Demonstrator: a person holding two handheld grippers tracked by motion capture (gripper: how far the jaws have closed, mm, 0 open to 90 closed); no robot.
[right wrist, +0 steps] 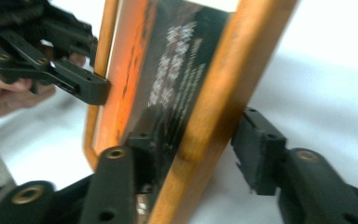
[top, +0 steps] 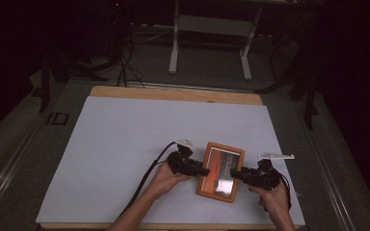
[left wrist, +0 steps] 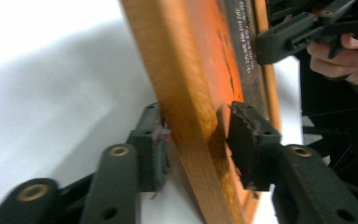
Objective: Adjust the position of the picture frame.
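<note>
A wooden picture frame (top: 220, 171) with an orange picture and a dark text band lies near the front right of the white table sheet (top: 125, 144). My left gripper (top: 206, 171) holds its left rail. In the left gripper view the rail (left wrist: 177, 70) runs between the jaws (left wrist: 196, 140), one pad on the outer side and one on the orange face. My right gripper (top: 235, 174) has hold of the opposite rail. In the right gripper view that rail (right wrist: 223, 70) sits between its jaws (right wrist: 198, 144). Each view also shows the other gripper's jaw on the far rail.
The left gripper's cable (top: 147, 175) trails back toward the front edge. The sheet's front edge runs just below both hands. A strip of bare wooden tabletop (top: 173, 92) shows at the far side, with a white desk frame (top: 173, 43) and cables on the floor beyond.
</note>
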